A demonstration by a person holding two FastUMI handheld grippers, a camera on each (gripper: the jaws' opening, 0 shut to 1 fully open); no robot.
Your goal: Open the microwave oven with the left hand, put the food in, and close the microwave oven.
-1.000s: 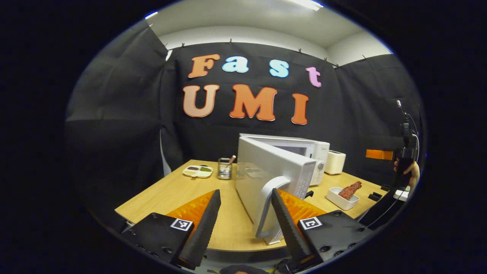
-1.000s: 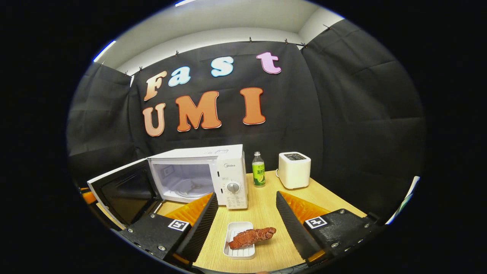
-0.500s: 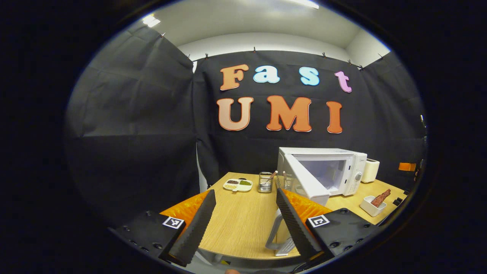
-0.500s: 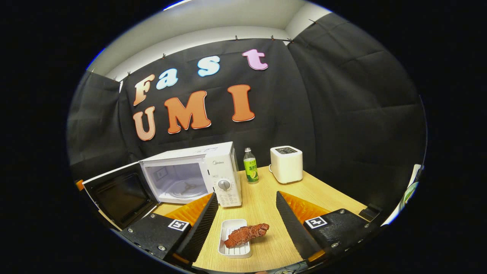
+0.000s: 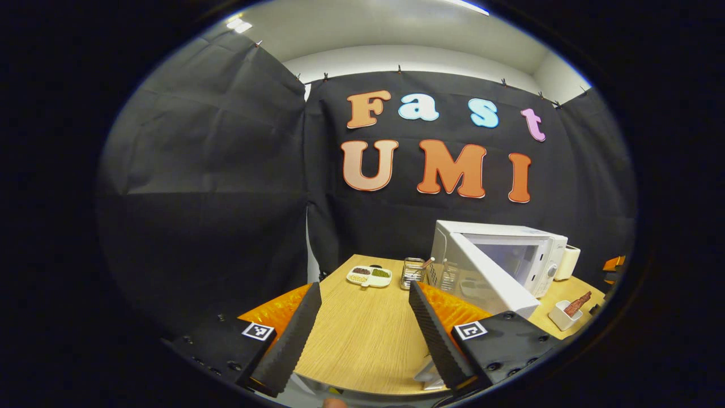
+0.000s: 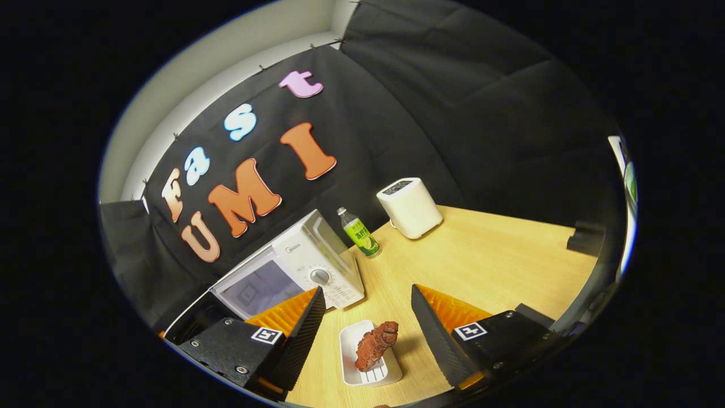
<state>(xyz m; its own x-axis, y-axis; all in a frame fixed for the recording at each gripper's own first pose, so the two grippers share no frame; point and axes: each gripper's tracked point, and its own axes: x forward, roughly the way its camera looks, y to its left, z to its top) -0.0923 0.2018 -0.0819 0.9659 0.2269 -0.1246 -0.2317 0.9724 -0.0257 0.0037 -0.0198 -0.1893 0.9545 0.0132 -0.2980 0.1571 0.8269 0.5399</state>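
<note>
food: reddish-brown piece (image 6: 374,344) lying across a small white tray (image 6: 354,362), on the wood surface (image 6: 487,260) in the right gripper view, one end sticking over the tray's rim. also seen far off at the right in the left gripper view (image 5: 578,303).
right claw: (image 6: 365,334) released, fingers spread wide w/ nothing between them but air; tray + food sit in the gap, below, not touched.
microwave: (image 6: 294,266) white, door (image 5: 487,280) swung open toward the near edge of the surface; cavity open. stands just behind-left of the tray, dial panel corner near the tray.
left claw: (image 5: 362,328) released, holding nothing, over bare wood nr the front edge; door just beside its right-hand finger, apart from it.
room: broad bare stretch of surface right of the tray, out to the far-right edge where a dark block (image 6: 583,241) sits.
bottle: green-label bottle (image 6: 358,233) upright just beside the microwave's side.
toaster: white (image 6: 409,207), nr back wall, apart from bottle.
left end: divided dish (image 5: 370,276) + wire holder (image 5: 412,273) by the back edge.
</note>
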